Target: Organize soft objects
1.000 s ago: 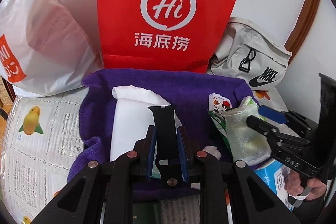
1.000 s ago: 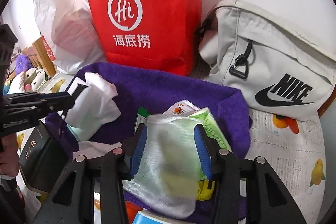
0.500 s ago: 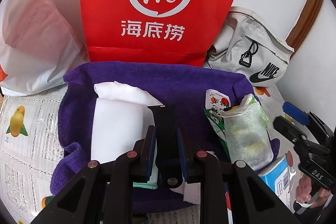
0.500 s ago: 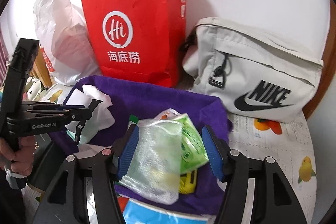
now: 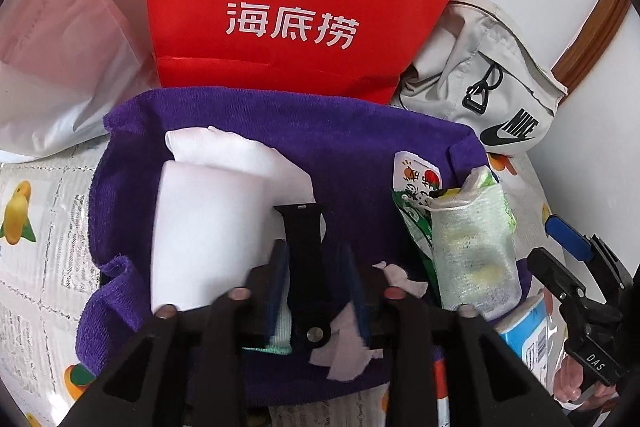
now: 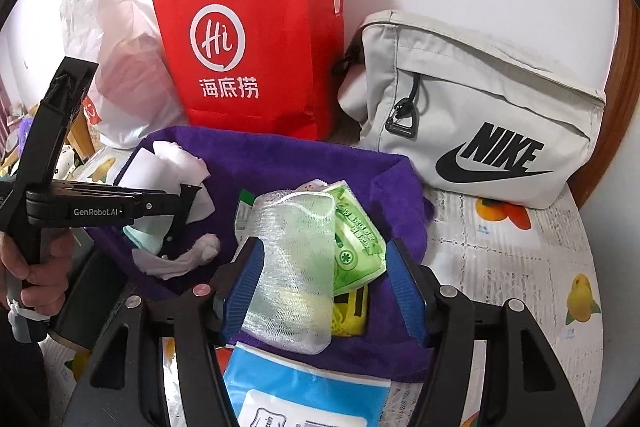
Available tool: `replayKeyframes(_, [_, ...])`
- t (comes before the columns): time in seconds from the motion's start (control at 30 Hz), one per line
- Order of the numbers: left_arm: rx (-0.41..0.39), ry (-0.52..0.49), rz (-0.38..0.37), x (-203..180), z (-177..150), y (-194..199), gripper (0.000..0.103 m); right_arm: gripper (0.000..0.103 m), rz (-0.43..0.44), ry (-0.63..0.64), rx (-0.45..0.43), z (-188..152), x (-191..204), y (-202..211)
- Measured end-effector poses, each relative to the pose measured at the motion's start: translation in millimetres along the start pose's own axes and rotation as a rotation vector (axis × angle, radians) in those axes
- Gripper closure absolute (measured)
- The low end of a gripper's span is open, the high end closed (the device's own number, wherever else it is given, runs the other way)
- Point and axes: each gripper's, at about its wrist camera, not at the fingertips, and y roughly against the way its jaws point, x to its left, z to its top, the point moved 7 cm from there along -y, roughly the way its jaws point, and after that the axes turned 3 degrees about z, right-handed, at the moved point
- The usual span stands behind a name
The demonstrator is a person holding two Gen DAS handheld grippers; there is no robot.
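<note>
A purple towel (image 5: 352, 147) lies spread on the table, and also shows in the right wrist view (image 6: 280, 163). On it lie a white folded cloth (image 5: 208, 211), a mesh pouch (image 5: 472, 251) and green snack packets (image 5: 412, 211). My left gripper (image 5: 316, 255) is shut on a black watch strap (image 5: 306, 247) above the towel. My right gripper (image 6: 324, 279) is open just behind the mesh pouch (image 6: 296, 259), which lies loose between its fingers on the green packet (image 6: 356, 239). The left gripper shows in the right wrist view (image 6: 180, 211), strap hanging.
A red paper bag (image 6: 256, 39), a white plastic bag (image 6: 116, 67) and a grey Nike pouch (image 6: 480, 115) stand behind the towel by the wall. A blue-and-white packet (image 6: 304, 395) lies at the front. A fruit-print tablecloth (image 6: 520, 267) covers the table.
My right gripper opened, let go of the mesh pouch and drew back. My left gripper moved forward and lower over the towel, still holding the strap.
</note>
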Motion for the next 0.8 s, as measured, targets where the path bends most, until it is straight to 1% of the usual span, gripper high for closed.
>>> replayKeyframes(0.07, [-0.008, -0.005, 0.009, -1, -1, 5, 0.066, 0.04, -0.009, 0.005, 0.004, -2, 2, 1])
replayKeyframes(0.13, [-0.014, -0.009, 0.019, -2, -4, 13, 0.06, 0.04, -0.015, 0.006, 0.011, -4, 4, 5])
replayKeyframes(0.17, [-0.018, -0.012, 0.023, -2, -4, 17, 0.055, 0.04, -0.018, 0.005, 0.015, -5, 5, 7])
replayKeyframes(0.2, [-0.024, -0.015, 0.031, -3, -6, 22, 0.051, 0.037, -0.031, 0.003, 0.024, -7, 7, 10])
replayKeyframes(0.27, [-0.037, -0.019, 0.053, -2, -10, 32, 0.047, 0.035, -0.059, -0.003, 0.046, -10, 8, 16])
replayKeyframes(0.3, [-0.045, -0.02, 0.06, -2, -13, 39, 0.044, 0.035, -0.049, 0.0, 0.051, -11, 11, 19])
replayKeyframes(0.43, [-0.075, -0.009, 0.085, 2, -27, 68, 0.036, 0.035, -0.025, -0.024, 0.053, -18, 23, 40])
replayKeyframes(0.5, [-0.089, -0.007, 0.104, 5, -36, 86, 0.029, 0.035, -0.021, -0.043, 0.05, -22, 31, 55])
replayKeyframes(0.53, [-0.094, -0.011, 0.113, 6, -40, 93, 0.028, 0.035, -0.019, -0.053, 0.05, -24, 34, 61])
replayKeyframes(0.6, [-0.117, -0.024, 0.149, 9, -51, 110, 0.023, 0.035, 0.004, -0.094, 0.042, -29, 41, 77])
replayKeyframes(0.63, [-0.131, -0.024, 0.17, 11, -57, 120, 0.023, 0.034, 0.019, -0.11, 0.036, -30, 43, 84])
replayKeyframes(0.67, [-0.138, -0.02, 0.177, 12, -62, 128, 0.021, 0.032, 0.031, -0.125, 0.032, -33, 47, 92])
replayKeyframes(0.77, [-0.157, 0.0, 0.169, 15, -80, 156, 0.014, 0.03, 0.014, -0.132, 0.018, -38, 55, 112])
replayKeyframes(0.8, [-0.16, 0.004, 0.167, 14, -87, 164, 0.012, 0.027, -0.003, -0.133, 0.011, -41, 58, 120])
